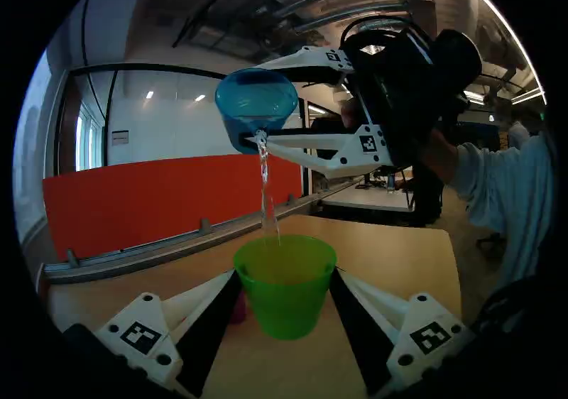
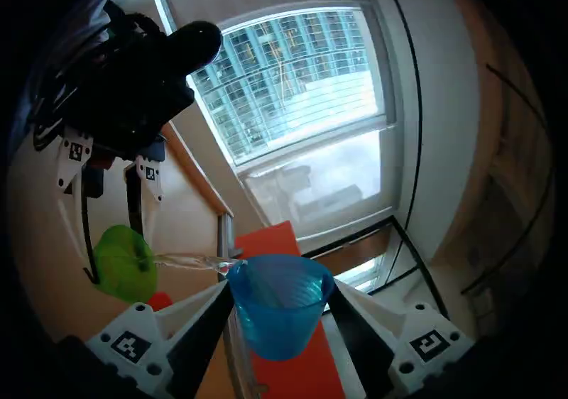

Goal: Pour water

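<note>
In the left gripper view, a green plastic cup (image 1: 286,285) stands upright between my left gripper's (image 1: 284,292) fingers, which are shut on its sides. Above it, the right gripper (image 1: 280,126) holds a blue cup (image 1: 254,108) tipped over, and a thin stream of water (image 1: 266,193) falls from its rim into the green cup. In the right gripper view, the blue cup (image 2: 279,303) sits pinched in my right gripper (image 2: 280,307). Water (image 2: 192,260) runs from its lip toward the green cup (image 2: 124,263), held by the left gripper (image 2: 117,207).
A wooden table (image 1: 397,257) lies under the green cup, with an orange partition (image 1: 156,193) along its far edge. A small pink object (image 1: 239,307) shows behind the left finger. A person's sleeve (image 1: 511,186) is at the right. A large window (image 2: 298,86) is in the right gripper view.
</note>
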